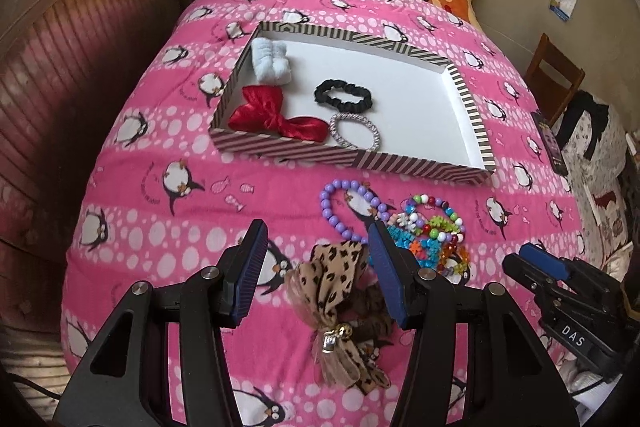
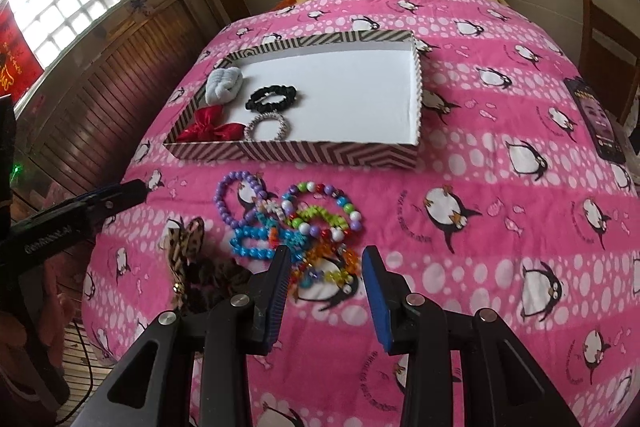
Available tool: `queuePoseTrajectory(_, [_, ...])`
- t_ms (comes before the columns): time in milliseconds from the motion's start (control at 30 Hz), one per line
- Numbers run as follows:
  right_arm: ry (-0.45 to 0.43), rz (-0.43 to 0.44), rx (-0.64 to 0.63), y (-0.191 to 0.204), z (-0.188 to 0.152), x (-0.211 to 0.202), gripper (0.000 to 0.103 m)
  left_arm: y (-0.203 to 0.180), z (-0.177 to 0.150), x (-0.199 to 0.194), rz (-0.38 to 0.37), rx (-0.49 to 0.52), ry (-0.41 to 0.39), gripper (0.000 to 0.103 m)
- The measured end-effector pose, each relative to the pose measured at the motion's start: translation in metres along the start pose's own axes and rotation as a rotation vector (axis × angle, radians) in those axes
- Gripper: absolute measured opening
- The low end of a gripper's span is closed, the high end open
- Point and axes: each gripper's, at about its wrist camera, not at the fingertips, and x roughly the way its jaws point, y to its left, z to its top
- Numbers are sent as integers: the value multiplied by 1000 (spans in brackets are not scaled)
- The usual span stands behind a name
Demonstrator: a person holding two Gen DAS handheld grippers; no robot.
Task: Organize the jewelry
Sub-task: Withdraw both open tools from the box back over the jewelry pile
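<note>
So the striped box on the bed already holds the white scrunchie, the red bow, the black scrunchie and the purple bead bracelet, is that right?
Not quite. The purple bead bracelet lies on the pink blanket in front of the striped box, as the left wrist view shows. The fourth item inside, with the white scrunchie, red bow and black scrunchie, is the silver ring-shaped band.

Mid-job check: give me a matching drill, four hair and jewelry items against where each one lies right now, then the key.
Items:
1. red bow
2. purple bead bracelet
3. leopard bow
4. black scrunchie

Places:
A. on the blanket, between the open left tongs
B. in the striped box, at its near left corner
C. on the blanket, just in front of the box
D. in the box, just behind the silver hair tie

Pairs: 1-B, 2-C, 3-A, 4-D
</note>
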Motion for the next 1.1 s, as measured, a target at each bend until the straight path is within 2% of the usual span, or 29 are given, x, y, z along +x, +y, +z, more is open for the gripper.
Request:
queuePoseTrajectory(267, [17,-6,9,-13,-6,10,35,23,-2,9,8,-69,47,52])
queuePoseTrajectory(467, [39,0,17,-19,-3,24,35,29,2,18,22,-81,72,52])
queuePoseTrajectory(733, [40,-6,-16,-18,8,37,35,23,12,32,11,-68,91,52])
queuePoseTrajectory(1100, [82,-38,-115,-13,35,81,34,14,28,79,7,-13,174,52])
